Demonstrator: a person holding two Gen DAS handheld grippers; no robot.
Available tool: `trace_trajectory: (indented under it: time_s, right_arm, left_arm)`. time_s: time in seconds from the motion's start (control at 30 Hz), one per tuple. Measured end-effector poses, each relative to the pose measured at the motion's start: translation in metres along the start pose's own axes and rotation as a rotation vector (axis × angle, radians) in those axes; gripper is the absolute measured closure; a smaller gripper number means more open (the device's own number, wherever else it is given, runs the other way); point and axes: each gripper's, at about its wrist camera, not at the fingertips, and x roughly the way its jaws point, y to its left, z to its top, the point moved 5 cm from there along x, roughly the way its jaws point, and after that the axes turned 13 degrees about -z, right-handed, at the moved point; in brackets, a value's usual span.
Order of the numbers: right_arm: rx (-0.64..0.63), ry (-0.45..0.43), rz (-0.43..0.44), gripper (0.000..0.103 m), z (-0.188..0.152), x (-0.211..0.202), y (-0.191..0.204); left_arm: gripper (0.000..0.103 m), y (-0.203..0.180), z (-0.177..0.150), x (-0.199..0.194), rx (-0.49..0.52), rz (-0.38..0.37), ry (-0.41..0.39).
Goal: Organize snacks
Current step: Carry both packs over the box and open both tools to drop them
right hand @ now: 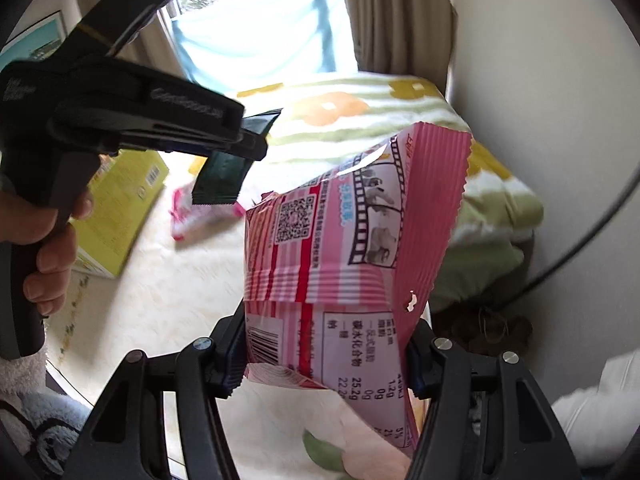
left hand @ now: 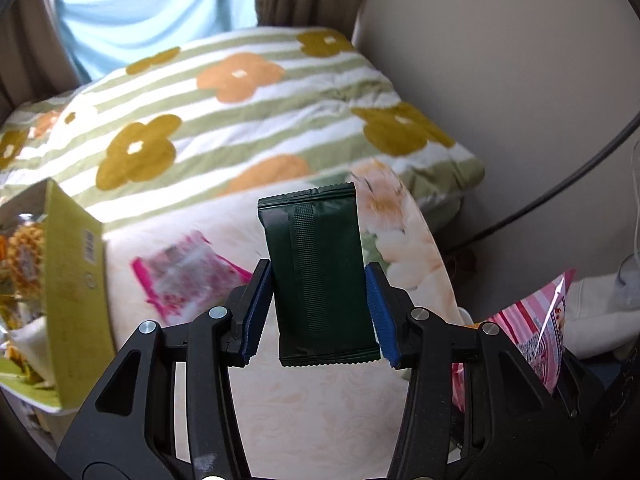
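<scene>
While the left gripper (left hand: 318,304) fingers clamp a dark green packet (left hand: 318,276) mid-frame, right gripper (right hand: 324,356) fingers grip a pink snack bag (right hand: 344,248), yellow box (left hand: 76,292) at left.

Daylight from window (left hand: 152,4) behind, overexposed; bedding (left hand: 240,120) glares white (motion blur throughout); fisheye bending, dark vignette at corners.

A dark green snack packet (left hand: 320,276) stands upright mid-frame, clamped at both sides. A pink striped snack bag (right hand: 340,256), printed back showing, tilts at centre. A magenta packet (left hand: 188,276) lies flat, centre-left, blurred.
</scene>
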Motion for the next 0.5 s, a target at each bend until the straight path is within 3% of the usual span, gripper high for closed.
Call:
trace_trajectory:
  time_s: [0.27, 0.5]
  right_arm:
    - [-0.076, -0.097, 0.085, 0.046, 0.07, -0.017, 0.066]
    - [-0.195, -0.152, 0.197, 0.046, 0.126, -0.035, 0.175]
  left_arm:
    - [0.06, 0.085, 0.02, -0.096, -0.095, 0.043, -0.152]
    - [0.06, 0.189, 0.004, -0.171, -0.189, 0.126, -0.213]
